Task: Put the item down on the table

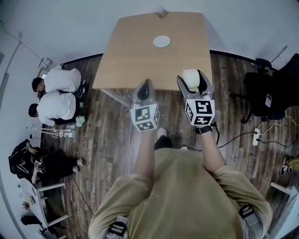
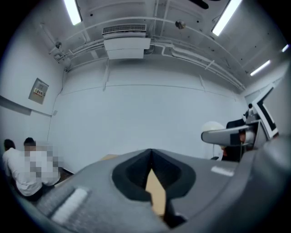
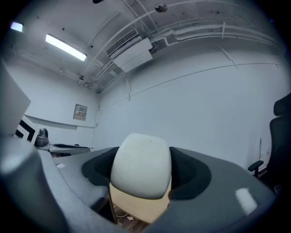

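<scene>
My right gripper (image 1: 192, 78) is shut on a cream-white rounded item (image 1: 190, 76), held just over the near right edge of the wooden table (image 1: 140, 51). In the right gripper view the white item (image 3: 141, 166) fills the gap between the jaws, raised and pointing at the far wall. My left gripper (image 1: 145, 88) hovers by the table's near edge, shut with nothing in it; in the left gripper view its jaws (image 2: 151, 154) meet at the tips. A white round plate (image 1: 162, 41) lies on the far part of the table.
Two people in white shirts (image 1: 58, 93) crouch on the wooden floor left of the table. A black office chair (image 1: 268, 95) stands at the right, with a power strip (image 1: 256, 136) and cable on the floor. A small object (image 1: 161, 11) sits at the table's far edge.
</scene>
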The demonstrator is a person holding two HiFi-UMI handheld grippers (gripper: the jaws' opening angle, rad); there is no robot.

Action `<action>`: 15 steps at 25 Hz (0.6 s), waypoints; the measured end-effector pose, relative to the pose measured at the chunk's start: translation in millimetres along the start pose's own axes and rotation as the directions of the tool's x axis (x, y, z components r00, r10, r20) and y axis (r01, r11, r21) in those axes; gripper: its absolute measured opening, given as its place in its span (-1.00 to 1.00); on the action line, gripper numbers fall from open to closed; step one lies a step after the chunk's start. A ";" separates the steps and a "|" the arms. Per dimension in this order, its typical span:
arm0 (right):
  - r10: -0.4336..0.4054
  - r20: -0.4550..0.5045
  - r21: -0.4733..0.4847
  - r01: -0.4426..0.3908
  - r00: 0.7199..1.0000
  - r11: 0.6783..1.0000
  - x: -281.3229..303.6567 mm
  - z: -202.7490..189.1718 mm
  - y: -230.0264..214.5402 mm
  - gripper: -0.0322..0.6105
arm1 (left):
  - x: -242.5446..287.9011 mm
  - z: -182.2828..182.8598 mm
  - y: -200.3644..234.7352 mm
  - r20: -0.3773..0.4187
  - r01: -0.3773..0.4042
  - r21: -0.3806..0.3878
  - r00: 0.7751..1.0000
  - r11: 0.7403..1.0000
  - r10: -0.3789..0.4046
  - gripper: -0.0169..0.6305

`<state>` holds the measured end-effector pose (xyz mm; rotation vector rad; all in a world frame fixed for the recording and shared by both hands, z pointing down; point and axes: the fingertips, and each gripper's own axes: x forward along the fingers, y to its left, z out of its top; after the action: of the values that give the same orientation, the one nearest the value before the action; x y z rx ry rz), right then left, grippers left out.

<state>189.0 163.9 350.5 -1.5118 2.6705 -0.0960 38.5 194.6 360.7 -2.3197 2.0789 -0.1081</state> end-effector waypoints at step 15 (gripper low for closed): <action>-0.018 -0.056 0.018 0.019 0.998 1.000 119.4 -31.6 -1.9 0.17 | 105.9 -14.3 80.6 0.003 -0.011 -0.047 1.000 0.999 0.011 -0.95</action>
<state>126.5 61.1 378.4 -1.5511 2.6906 -0.1663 -30.9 80.9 373.5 -2.3319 2.1152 -0.0560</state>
